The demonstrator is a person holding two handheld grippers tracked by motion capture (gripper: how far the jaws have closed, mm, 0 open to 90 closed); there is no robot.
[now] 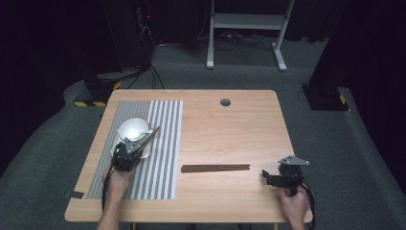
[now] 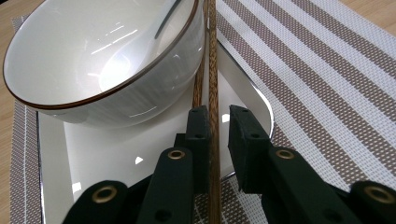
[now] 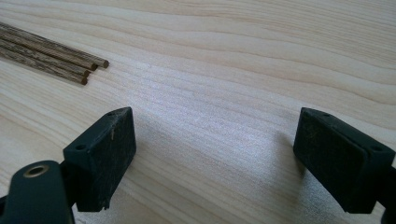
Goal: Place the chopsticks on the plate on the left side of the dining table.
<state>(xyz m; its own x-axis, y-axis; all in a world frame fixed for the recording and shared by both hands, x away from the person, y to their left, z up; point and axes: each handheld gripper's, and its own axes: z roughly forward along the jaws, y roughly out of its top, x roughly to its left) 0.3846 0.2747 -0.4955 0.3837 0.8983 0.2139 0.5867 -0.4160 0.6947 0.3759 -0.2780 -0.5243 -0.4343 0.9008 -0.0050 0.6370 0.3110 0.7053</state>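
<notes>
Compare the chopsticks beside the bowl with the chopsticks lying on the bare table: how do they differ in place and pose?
The chopsticks beside the bowl lie slanted over the white plate, between the left gripper and its slightly parted pads. The chopsticks on the bare table lie level on wood, bundled and untouched, apart from the open right gripper. Both are dark brown wood.

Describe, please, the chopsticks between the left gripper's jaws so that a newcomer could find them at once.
On the striped placemat at the table's left stands a white bowl on a white plate. The dark wooden chopsticks lean beside that bowl, unlike the loose bundle lying flat on bare wood.
</notes>
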